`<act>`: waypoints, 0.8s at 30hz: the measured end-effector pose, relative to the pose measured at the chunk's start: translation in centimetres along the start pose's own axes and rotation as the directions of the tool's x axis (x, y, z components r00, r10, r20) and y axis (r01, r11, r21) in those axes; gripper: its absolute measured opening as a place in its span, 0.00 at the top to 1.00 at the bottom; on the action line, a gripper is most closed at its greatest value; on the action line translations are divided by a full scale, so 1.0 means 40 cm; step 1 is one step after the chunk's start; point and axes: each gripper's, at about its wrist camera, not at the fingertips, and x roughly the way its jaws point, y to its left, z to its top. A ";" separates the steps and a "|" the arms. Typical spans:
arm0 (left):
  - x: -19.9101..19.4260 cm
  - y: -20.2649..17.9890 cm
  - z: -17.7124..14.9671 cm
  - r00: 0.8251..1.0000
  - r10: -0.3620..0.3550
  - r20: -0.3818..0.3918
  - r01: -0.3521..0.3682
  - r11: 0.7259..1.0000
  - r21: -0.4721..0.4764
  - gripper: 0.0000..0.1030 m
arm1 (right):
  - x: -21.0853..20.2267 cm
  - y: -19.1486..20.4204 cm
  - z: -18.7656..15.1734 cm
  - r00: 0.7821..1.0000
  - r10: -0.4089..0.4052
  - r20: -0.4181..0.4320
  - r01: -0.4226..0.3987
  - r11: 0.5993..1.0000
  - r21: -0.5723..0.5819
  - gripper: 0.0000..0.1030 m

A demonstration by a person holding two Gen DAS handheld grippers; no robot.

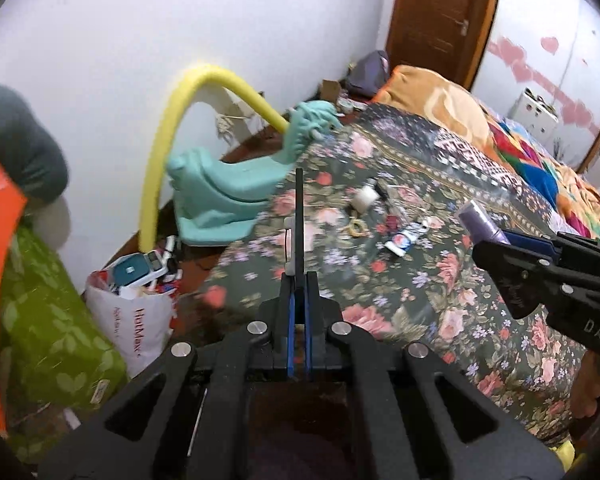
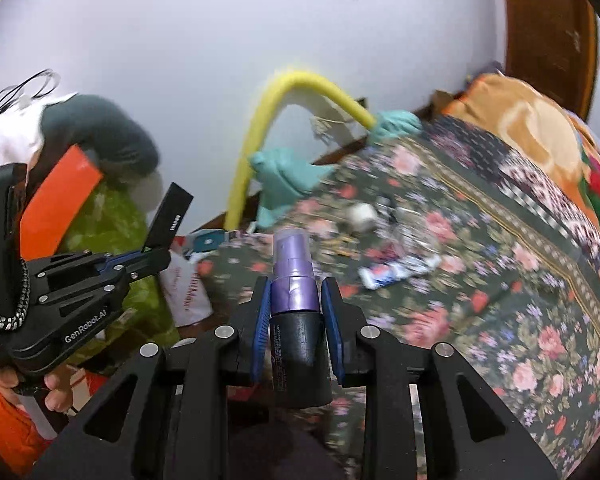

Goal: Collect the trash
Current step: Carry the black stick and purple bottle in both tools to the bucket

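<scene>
Though blurred, bed (image 1: pixel 420 300) litter includes a tube (image 1: pixel 410 236).

Left gripper (image 1: pixel 299 280): I have its fingers pinched fully together on a flat black card (image 1: pixel 299 216), tilted downward. Right gripper (image 2: pixel 296 300): fingers part-open, clamping a purple spray bottle (image 2: pixel 294 280) between the pads, also angled down.

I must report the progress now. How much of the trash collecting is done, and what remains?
Done: the white plastic bag on the floor already holds boxes and wrappers. In hand: the left gripper is shut on a thin black card; the right gripper grips a purple spray bottle. Left: a toothpaste tube, a small white jar and other scraps on the floral bedspread.
</scene>
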 end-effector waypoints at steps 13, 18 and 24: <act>-0.115 0.228 -0.165 0.993 0.118 -0.010 -0.118 0.986 -0.116 0.98 | 0.082 0.294 -0.019 0.994 0.097 -0.049 -0.104 0.978 -0.180 0.77; -0.110 0.310 -0.245 0.988 0.144 -0.061 -0.152 0.975 -0.164 0.98 | 0.149 0.391 -0.051 0.986 0.126 -0.108 -0.147 0.965 -0.219 0.77; -0.067 0.385 -0.331 0.981 0.141 -0.137 -0.168 0.961 -0.218 0.98 | 0.247 0.468 -0.087 0.970 0.136 -0.200 -0.184 0.953 -0.241 0.77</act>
